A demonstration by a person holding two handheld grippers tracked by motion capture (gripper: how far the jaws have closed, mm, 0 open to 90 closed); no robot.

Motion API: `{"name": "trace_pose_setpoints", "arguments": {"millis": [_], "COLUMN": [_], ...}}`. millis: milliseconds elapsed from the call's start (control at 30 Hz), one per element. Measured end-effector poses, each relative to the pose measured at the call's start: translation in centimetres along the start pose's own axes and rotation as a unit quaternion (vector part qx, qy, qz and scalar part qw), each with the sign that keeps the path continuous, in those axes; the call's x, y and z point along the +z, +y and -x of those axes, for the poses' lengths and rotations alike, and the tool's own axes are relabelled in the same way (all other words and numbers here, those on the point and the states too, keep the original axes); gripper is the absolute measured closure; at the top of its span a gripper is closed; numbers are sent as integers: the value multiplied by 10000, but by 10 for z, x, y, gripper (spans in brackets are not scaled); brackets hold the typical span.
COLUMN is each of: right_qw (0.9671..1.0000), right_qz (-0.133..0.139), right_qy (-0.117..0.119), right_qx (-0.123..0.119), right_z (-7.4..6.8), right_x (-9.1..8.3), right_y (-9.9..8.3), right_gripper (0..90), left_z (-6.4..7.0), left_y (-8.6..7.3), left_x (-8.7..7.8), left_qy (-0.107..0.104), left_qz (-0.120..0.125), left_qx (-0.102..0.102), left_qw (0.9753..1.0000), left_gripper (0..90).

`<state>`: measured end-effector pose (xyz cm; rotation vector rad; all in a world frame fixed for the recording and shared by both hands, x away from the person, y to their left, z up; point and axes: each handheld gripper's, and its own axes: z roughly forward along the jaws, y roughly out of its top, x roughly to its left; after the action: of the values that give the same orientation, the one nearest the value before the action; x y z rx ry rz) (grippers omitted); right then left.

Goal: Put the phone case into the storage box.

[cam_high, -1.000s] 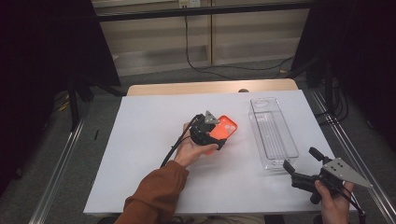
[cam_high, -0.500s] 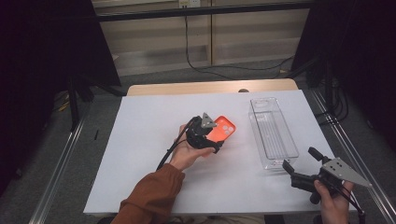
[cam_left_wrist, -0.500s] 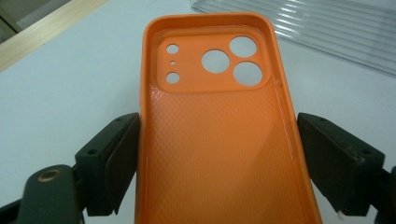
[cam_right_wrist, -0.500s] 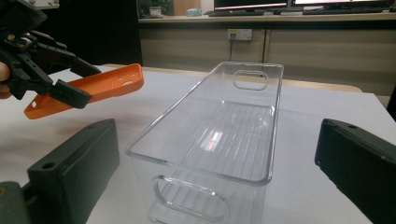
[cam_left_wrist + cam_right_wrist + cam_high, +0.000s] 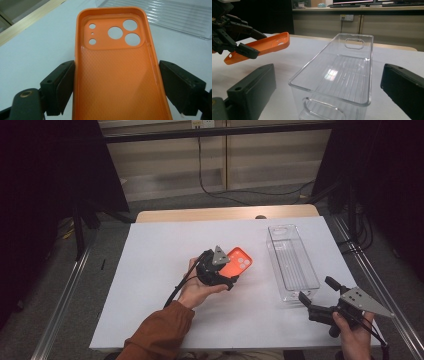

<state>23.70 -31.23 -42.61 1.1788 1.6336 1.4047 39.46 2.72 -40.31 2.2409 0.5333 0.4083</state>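
The left gripper holds the orange phone case by its 2 long sides, raised above the middle of the tabletop. The right gripper, fingers spread wide and empty, sits near the right front corner, facing the clear bin.

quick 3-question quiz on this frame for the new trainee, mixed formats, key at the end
1. True or false: the orange phone case lies flat on the white table.
2. What is between the left tongs' jaws?
   A. clear bin
   B. phone case
   C. nothing
3. Fill in: the right tongs are ____, jaws either side of the clear bin's near end.

Key: 1 false, it is held up, tilted. 2 B. 3 open.
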Motion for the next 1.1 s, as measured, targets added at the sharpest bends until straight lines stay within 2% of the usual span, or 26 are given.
{"name": "trace_pose_setpoints", "arguments": {"millis": [67, 300, 400, 633, 733, 867, 1000, 1100], "right_qw": [10000, 9993, 9986, 9968, 9960, 9951, 9938, 9938], "right_qz": [-3, -74, -167, -393, -411, -403, -358, -445], "right_qy": [51, 343, 474, 627, 723, 824, 1010, 982], "right_qx": [29, -117, -178, -313, -335, -363, -281, -258], "right_z": [-2, -11, -16, -27, -30, -34, -39, -41], "right_x": [1, 9, 13, 26, 30, 34, 38, 44], "right_y": [2, 9, 10, 13, 16, 21, 25, 27], "right_gripper": [0, 0, 0, 0, 0, 0, 0, 6], "left_z": [1, 6, 8, 11, 11, 14, 18, 20], "left_y": [-2, -6, -8, -9, -12, -15, -16, -18], "left_x": [-3, -12, -15, -24, -26, -29, -33, -35], "left_qy": [41, 96, 123, 156, 143, 166, 178, 179], "left_qz": [30, 80, 112, 177, 128, 21, 121, 180], "left_qx": [44, 104, 97, 219, 217, 316, 311, 349], "left_qw": [10000, 9999, 9998, 9995, 9996, 9994, 9993, 9991], "left_gripper": [164, 164, 164, 164, 164, 164, 164, 164]}}
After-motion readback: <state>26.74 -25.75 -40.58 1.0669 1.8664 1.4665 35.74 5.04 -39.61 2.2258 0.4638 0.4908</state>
